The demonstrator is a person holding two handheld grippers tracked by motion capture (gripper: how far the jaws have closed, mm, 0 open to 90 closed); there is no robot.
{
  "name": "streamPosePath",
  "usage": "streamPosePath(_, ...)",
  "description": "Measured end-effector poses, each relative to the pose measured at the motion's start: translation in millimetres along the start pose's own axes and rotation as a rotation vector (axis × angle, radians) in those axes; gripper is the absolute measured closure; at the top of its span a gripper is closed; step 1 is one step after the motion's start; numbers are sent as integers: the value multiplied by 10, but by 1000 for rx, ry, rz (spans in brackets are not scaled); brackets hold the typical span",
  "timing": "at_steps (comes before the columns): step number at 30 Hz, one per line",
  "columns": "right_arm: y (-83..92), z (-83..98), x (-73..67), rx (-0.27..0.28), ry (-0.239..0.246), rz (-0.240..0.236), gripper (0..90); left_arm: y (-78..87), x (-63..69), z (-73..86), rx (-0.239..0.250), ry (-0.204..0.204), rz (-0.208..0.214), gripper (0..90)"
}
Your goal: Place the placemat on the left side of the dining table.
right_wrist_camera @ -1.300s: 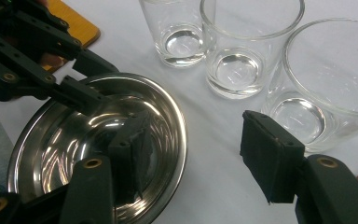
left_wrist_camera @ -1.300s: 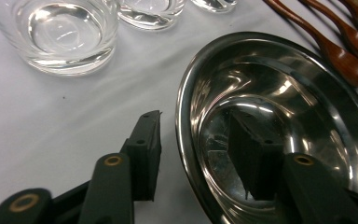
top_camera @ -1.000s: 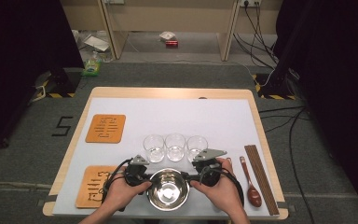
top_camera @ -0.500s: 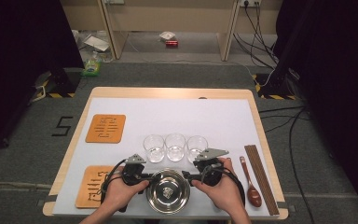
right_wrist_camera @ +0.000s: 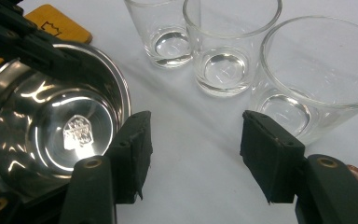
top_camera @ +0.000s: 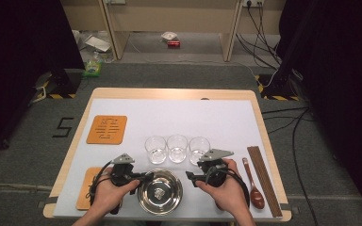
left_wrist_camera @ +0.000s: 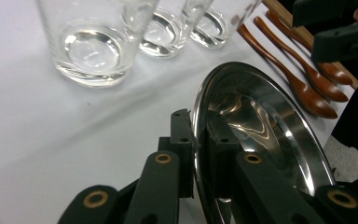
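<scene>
A steel bowl (top_camera: 160,192) stands at the table's near edge between my two grippers. My left gripper (top_camera: 139,178) has just been closing and is shut on the bowl's left rim (left_wrist_camera: 198,122), one jaw inside and one outside. The bowl (left_wrist_camera: 265,126) looks tipped up on that side. My right gripper (top_camera: 191,176) is open at the bowl's right side. In the right gripper view its jaws (right_wrist_camera: 195,149) stand wide over bare white table, the left one just outside the bowl (right_wrist_camera: 51,126), the right one before a glass (right_wrist_camera: 317,79).
Three empty glasses (top_camera: 177,148) stand in a row just behind the bowl. Brown wooden spoons (top_camera: 253,186) and chopsticks (top_camera: 264,179) lie at the right edge. One orange coaster (top_camera: 106,129) lies at mid left, another (top_camera: 86,195) under the left hand.
The left gripper has closed on the bowl's rim and moved up a little. The bowl has shifted slightly to the left. The right gripper has stayed put.
</scene>
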State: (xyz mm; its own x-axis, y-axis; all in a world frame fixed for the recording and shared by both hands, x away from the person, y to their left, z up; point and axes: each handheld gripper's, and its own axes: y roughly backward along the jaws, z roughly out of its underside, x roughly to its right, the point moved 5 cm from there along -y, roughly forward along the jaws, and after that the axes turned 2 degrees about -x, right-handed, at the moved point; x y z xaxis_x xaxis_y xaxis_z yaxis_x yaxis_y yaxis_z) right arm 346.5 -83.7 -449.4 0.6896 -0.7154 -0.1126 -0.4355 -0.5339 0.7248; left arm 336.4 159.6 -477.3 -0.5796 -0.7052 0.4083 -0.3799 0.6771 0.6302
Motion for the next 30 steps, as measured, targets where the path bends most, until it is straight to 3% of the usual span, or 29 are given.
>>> streamPosePath(11, -6, 4, -8, -2, 0, -1, 438, 273, -172, -55, 52, 49, -13, 829)
streamPosePath(21, -20, 7, -14, -5, -2, -2, 438, 496, -382, -109, 107, 100, -55, 829)
streamPosePath(30, -11, 7, -6, -2, -1, 1, 438, 632, -522, -177, 141, 120, -82, 828)
